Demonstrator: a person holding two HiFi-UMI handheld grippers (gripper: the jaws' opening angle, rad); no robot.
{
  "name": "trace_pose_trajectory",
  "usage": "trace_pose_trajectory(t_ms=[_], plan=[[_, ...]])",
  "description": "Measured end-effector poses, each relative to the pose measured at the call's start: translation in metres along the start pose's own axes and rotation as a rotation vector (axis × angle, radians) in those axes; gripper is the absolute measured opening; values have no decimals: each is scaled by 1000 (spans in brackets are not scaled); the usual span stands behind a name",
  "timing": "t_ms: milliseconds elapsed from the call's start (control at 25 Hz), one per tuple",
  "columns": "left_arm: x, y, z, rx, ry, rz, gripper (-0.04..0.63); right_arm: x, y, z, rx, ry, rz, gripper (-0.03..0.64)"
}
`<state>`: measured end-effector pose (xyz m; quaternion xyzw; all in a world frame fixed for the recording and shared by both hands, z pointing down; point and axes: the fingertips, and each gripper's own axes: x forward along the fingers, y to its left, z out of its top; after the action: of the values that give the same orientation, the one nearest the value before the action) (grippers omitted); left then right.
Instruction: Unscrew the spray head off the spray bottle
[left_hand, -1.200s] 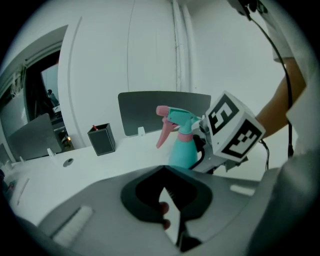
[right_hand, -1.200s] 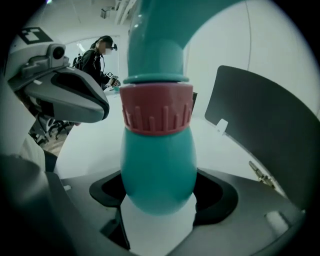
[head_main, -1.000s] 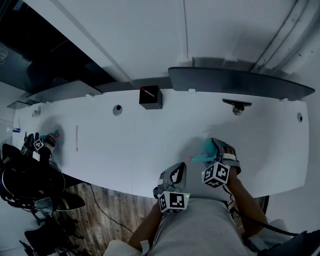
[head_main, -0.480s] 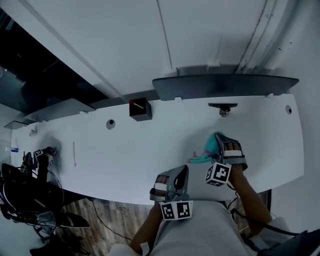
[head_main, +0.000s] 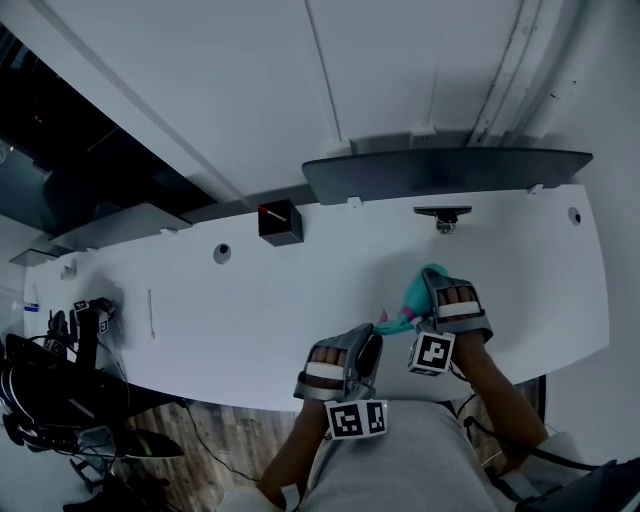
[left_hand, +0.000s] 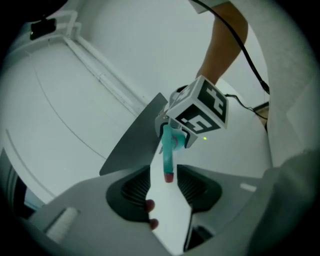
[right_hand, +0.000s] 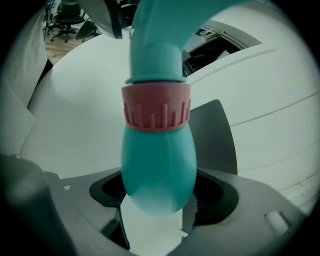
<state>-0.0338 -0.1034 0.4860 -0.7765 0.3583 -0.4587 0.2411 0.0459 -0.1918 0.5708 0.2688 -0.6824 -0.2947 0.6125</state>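
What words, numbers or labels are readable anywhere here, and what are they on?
No readable text anywhere.
Black-and-white marker cube beside the bottle: square patterns only, no letters.
Black-and-white marker cube nearer the person: square patterns only, no letters.
Teal plastic spray bottle with a pink ribbed collar: no label showing.
Small black box: a red mark, nothing legible.

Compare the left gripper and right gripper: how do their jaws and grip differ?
The left gripper's jaws stand apart, having just been opening; the right gripper's are clamped. The left gripper holds nothing, the spray head's pink tip lying free between its jaws; the right gripper grips the spray bottle's teal body below the pink collar. Both are aimed at the same bottle.
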Motion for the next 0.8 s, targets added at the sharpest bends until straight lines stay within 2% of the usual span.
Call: trace_pose_trajectory(t_ms=[120, 200, 240, 480, 560, 640, 800], plan=[[4, -4, 2, 82, 23, -34, 155, -4, -1, 8, -39, -12, -19, 395], [5, -8, 4, 91, 33, -69, 121, -7, -4, 14, -29, -30, -36, 395], [4, -10, 5, 73, 33, -86, 84, -9, -7, 15, -23, -37, -46, 394], [5, -14, 2, -109, 41, -180, 61, -13, -12, 15, -53, -46, -98, 394], [7, -18, 0, -185, 40, -216, 65, -13, -10, 14, -71, -44, -106, 394], [8, -20, -1, -300, 29, -265, 76, -14, -11, 13, -88, -44, -120, 394], [4, -19, -1, -666, -8, -377, 61, -20, -28, 14, -110, -54, -218, 394]])
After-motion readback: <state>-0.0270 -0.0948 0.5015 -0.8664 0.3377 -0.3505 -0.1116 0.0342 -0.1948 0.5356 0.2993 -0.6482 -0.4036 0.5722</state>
